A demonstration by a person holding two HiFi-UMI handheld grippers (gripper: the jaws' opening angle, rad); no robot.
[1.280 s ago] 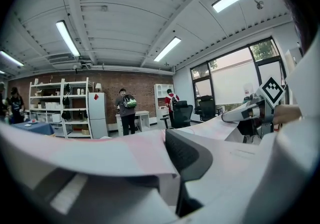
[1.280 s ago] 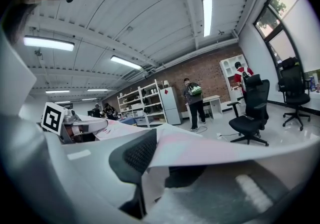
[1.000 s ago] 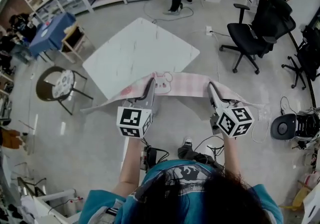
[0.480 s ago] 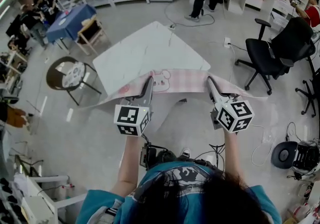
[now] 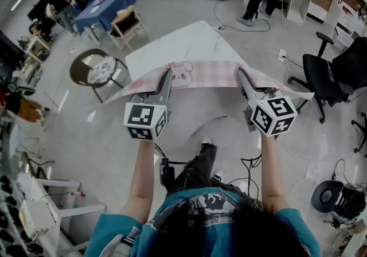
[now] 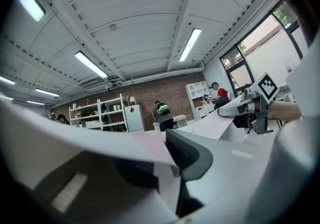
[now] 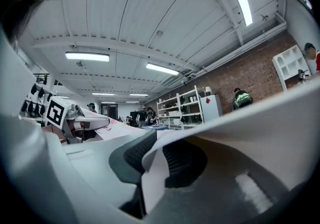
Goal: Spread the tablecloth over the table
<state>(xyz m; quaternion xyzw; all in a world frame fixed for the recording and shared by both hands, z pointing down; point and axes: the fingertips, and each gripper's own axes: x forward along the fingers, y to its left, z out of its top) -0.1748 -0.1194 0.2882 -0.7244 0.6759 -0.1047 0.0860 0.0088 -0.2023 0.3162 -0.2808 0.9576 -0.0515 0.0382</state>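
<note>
Tablecloth is stretched between my left gripper and right gripper. Both are closed tight on its edge, and it hides the table's near edge.

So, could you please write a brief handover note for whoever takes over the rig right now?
Left tongs: shut on the tablecloth, at its near edge.
Right tongs: shut on the same edge.
The tablecloth, pink checked, hangs stretched between them in the air, at the near side of the white table.
Done: cloth picked up and held taut.
Left: carry it over the bare table top, lay it flat, let go.
</note>
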